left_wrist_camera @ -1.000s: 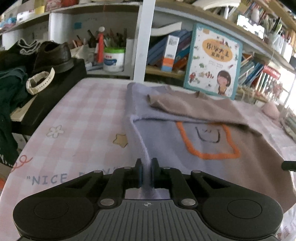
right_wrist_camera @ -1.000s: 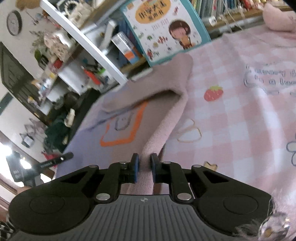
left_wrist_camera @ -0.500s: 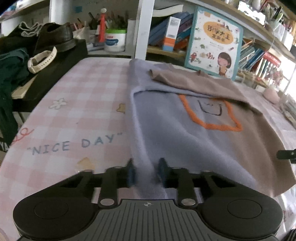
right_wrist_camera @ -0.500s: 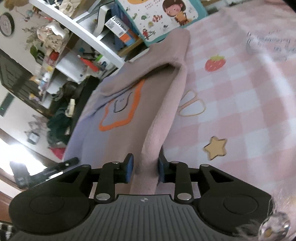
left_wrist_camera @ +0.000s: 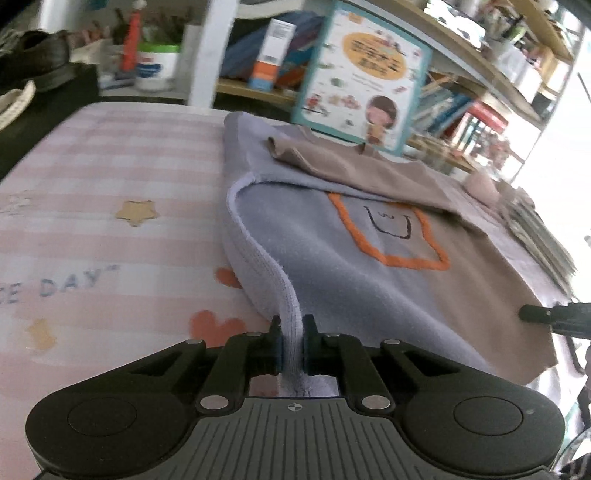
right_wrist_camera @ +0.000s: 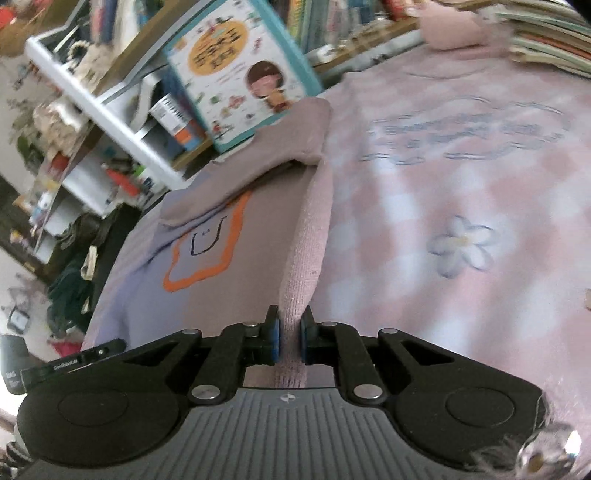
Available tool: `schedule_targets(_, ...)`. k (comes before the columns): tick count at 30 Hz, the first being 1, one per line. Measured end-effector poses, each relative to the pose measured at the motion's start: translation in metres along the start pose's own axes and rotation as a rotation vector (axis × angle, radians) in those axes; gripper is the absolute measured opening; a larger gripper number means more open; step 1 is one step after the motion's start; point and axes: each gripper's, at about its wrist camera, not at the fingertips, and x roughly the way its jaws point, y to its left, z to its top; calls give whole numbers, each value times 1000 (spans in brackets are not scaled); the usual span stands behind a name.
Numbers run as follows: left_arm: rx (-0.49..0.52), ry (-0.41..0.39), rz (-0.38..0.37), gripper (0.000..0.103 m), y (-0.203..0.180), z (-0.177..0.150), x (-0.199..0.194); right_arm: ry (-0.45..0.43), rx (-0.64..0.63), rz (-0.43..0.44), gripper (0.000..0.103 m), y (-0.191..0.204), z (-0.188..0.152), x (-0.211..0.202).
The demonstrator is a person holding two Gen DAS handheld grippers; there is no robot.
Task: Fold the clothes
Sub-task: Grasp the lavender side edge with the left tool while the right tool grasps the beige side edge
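Note:
A lilac and mauve sweater (left_wrist_camera: pixel 332 258) with an orange-outlined patch (left_wrist_camera: pixel 388 236) lies on the pink checked table, its sleeves folded across the top. My left gripper (left_wrist_camera: pixel 292 345) is shut on the ribbed hem at the sweater's left bottom corner and lifts it off the cloth. My right gripper (right_wrist_camera: pixel 289 338) is shut on the ribbed hem of the sweater (right_wrist_camera: pixel 221 236) at its right bottom corner, the edge running up from the jaws. The right gripper's tip shows at the right edge of the left wrist view (left_wrist_camera: pixel 554 314).
A pink checked tablecloth (left_wrist_camera: pixel 92 206) covers the table. A children's book (left_wrist_camera: pixel 365 74) leans on shelves behind the sweater. Black shoes and a box (left_wrist_camera: pixel 33 70) sit at far left. A stack of books (right_wrist_camera: pixel 546 40) and a pink plush (right_wrist_camera: pixel 454 29) lie at far right.
Both grippers, slightly open on the hem half a second ago, have closed on it again. Both have moved forward over the table, carrying the hem up.

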Motion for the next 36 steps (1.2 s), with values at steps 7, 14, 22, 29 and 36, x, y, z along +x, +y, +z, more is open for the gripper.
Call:
schedule_targets(7, -32, 28, -23, 10, 2, -7, -10, 33, 35, 19, 15, -10, -9, -9)
schedule_targets(14, -106, 47, -75, 17, 12, -9, -13, 79, 59, 66, 21, -13, -18, -19)
schedule_targets(22, -125, 51, -130, 33, 15, -9, -11, 86, 65, 72, 21, -9, -25, -24)
schedule_targets(29, -101, 48, -98, 15, 12, -10, -11, 96, 56, 53, 14, -8, -24, -24)
schedule_targets(36, -166, 71, -143, 5, 22, -15, -15, 89, 69, 79, 8, -10, -26, -31)
